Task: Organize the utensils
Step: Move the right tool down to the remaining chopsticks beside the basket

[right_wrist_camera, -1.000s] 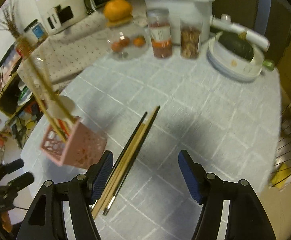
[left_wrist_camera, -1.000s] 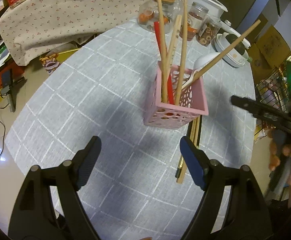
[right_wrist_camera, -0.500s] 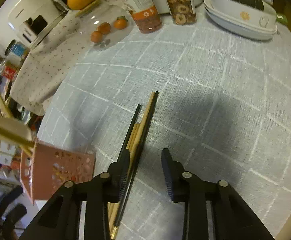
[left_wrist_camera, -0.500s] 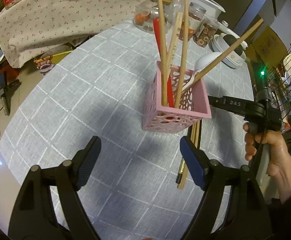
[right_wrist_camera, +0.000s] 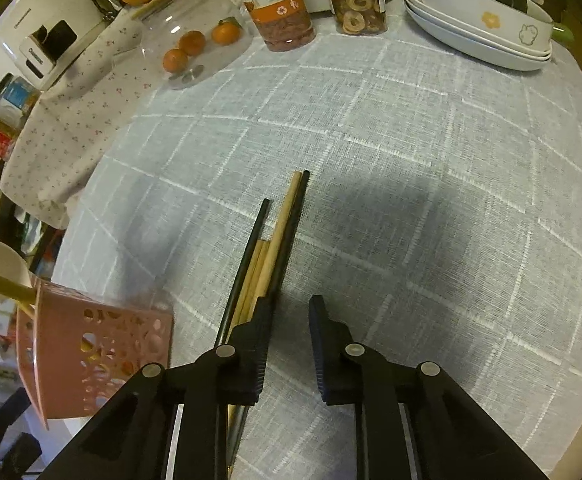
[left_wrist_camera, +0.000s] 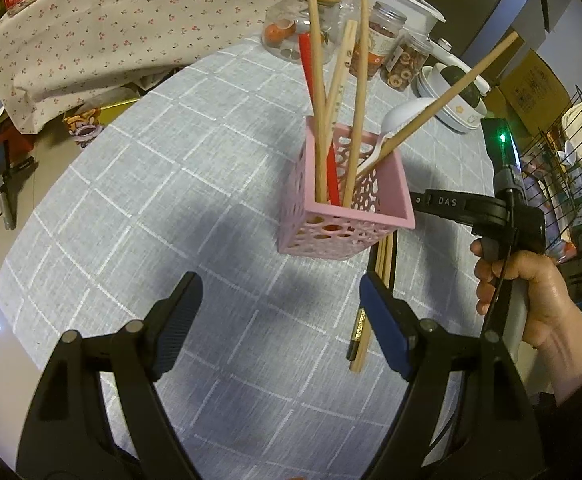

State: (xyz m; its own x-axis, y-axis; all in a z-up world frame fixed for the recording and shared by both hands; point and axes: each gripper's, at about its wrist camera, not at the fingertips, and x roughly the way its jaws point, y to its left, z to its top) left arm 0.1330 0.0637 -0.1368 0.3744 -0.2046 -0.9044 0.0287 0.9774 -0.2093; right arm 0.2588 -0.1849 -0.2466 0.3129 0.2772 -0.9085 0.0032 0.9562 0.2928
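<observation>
A pink perforated holder [left_wrist_camera: 345, 208] stands on the grey checked tablecloth [left_wrist_camera: 151, 216], with several wooden chopsticks, a red one and a white spoon [left_wrist_camera: 405, 114] upright in it. It also shows at the left of the right wrist view [right_wrist_camera: 95, 344]. A bundle of wooden and black chopsticks [right_wrist_camera: 275, 240] lies flat beside the holder; its near ends show in the left wrist view [left_wrist_camera: 371, 312]. My left gripper [left_wrist_camera: 279, 320] is open and empty, short of the holder. My right gripper [right_wrist_camera: 289, 320] is open with a narrow gap, low over the cloth; its left finger overlaps the bundle.
At the table's far side stand a glass dome [right_wrist_camera: 195, 40] over small oranges, two jars of dried food [right_wrist_camera: 287, 8], and stacked white dishes [right_wrist_camera: 479, 32] holding a dark squash. A floral cloth [left_wrist_camera: 91, 28] covers furniture at the left. The table edge curves at the right.
My right gripper has dropped lower and closer to the flat chopsticks, and its jaws have narrowed from wide open. My left gripper has stayed open, nearly still.
</observation>
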